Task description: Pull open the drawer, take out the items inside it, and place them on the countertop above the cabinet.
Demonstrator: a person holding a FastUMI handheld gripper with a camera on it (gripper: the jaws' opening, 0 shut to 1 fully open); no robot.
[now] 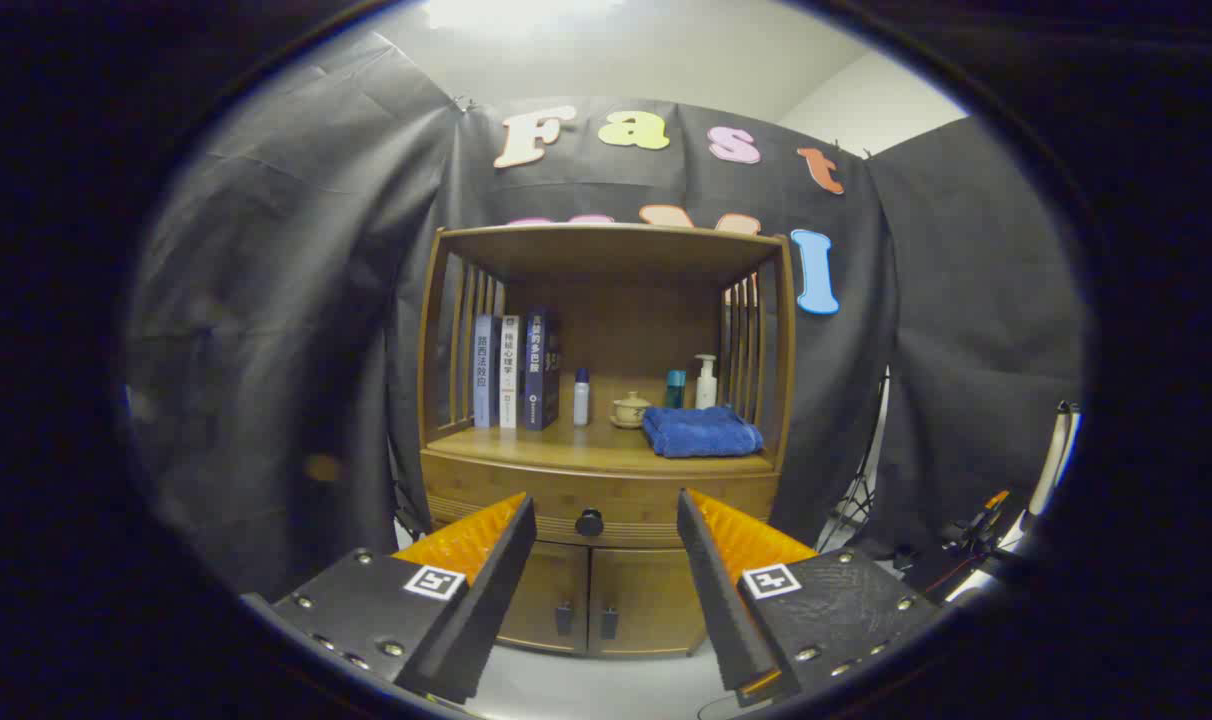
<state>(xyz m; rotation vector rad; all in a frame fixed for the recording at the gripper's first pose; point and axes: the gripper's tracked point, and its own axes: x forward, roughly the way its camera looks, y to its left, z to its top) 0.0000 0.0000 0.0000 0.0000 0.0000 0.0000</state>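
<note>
1. Fingers (511,545) first: the tool (606,525) is spread wide with nothing between its jaws, held level and aimed straight at the cabinet front.
2. Right in the gap, a little way beyond the tips, sits the dark round knob (589,522) on the drawer (606,497). That drawer is fully shut, so whatever is inside is hidden for now.
3. Below it, two small cabinet doors (601,600) with their own dark pulls, both closed.
4. Above the drawer, the worktop (546,445) is already busy: a folded blue towel (702,432) on the right, books (511,370) standing at the left, a small teacup (630,409) and a few bottles (704,382) behind.
5. Risks, as I see them: the knob is small and round, so a slightly off-centre close could slip off it; a pull not straight back could jam the drawer or tug the whole cabinet forward.
6. Later on, free room on the worktop is mostly front and middle, and a careless set-down could knock the cup or bottles.
7. Pose looks square-on, roughly at knob height, not tilted.
</note>
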